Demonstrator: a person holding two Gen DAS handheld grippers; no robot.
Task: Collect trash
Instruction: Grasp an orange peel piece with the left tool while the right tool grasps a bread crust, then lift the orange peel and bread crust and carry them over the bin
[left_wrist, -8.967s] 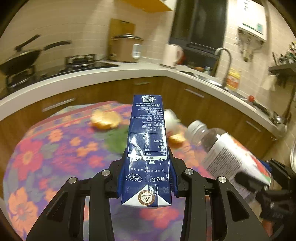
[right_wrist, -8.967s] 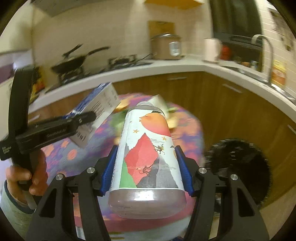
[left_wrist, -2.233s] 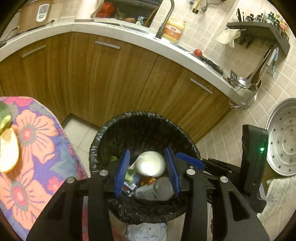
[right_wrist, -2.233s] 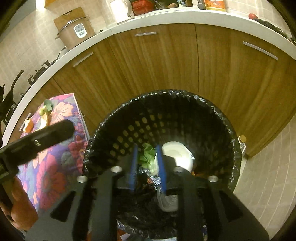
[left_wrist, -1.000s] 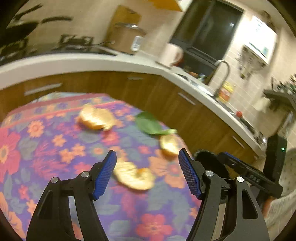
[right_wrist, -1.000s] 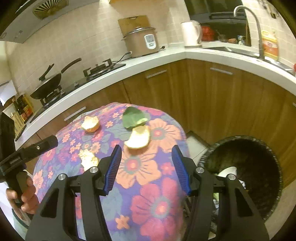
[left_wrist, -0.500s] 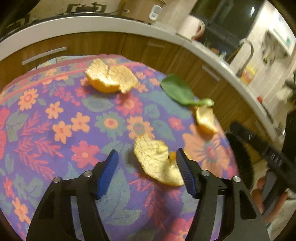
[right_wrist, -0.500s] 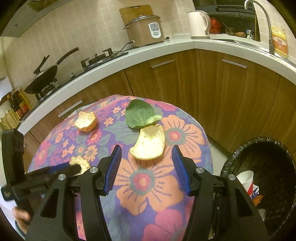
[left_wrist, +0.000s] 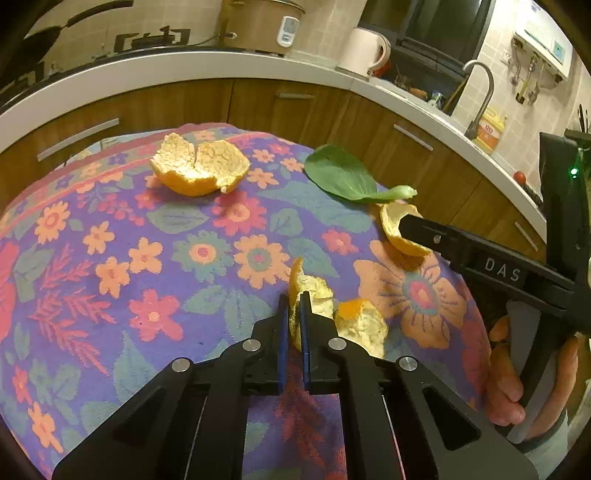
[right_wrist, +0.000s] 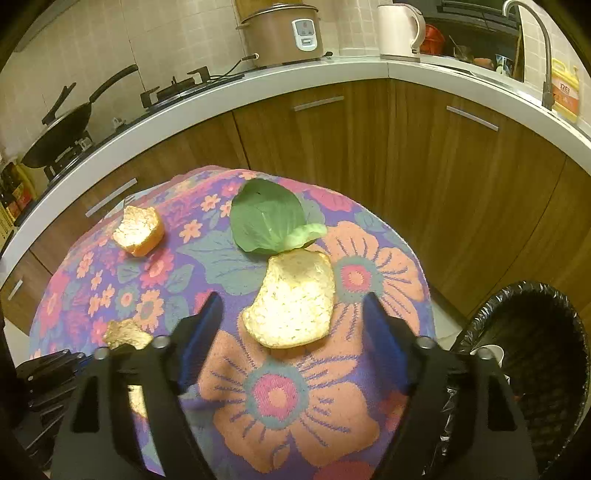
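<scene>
My left gripper (left_wrist: 291, 306) is shut on the edge of an orange peel (left_wrist: 332, 310) that lies on the flowered tablecloth (left_wrist: 110, 266). My right gripper (right_wrist: 293, 302) is open, its jaws on either side of a second orange peel (right_wrist: 293, 304) near the table's right edge; it also shows in the left wrist view (left_wrist: 397, 232). A third peel (left_wrist: 199, 168) lies at the back of the table, also seen in the right wrist view (right_wrist: 138, 230). A green leaf (right_wrist: 266, 216) lies just behind the second peel. The black-lined trash bin (right_wrist: 535, 362) stands on the floor to the right.
Wooden cabinets (right_wrist: 406, 155) and a white counter curve behind the table, with a rice cooker (right_wrist: 282, 33), kettle (right_wrist: 399, 31), stove and pan (right_wrist: 62, 133). A faucet and sink (left_wrist: 480, 92) are at the right. A white cup (right_wrist: 487, 352) lies in the bin.
My left gripper has come down and closed on the near orange peel. My right gripper has moved closer to the second peel, now between its open jaws.
</scene>
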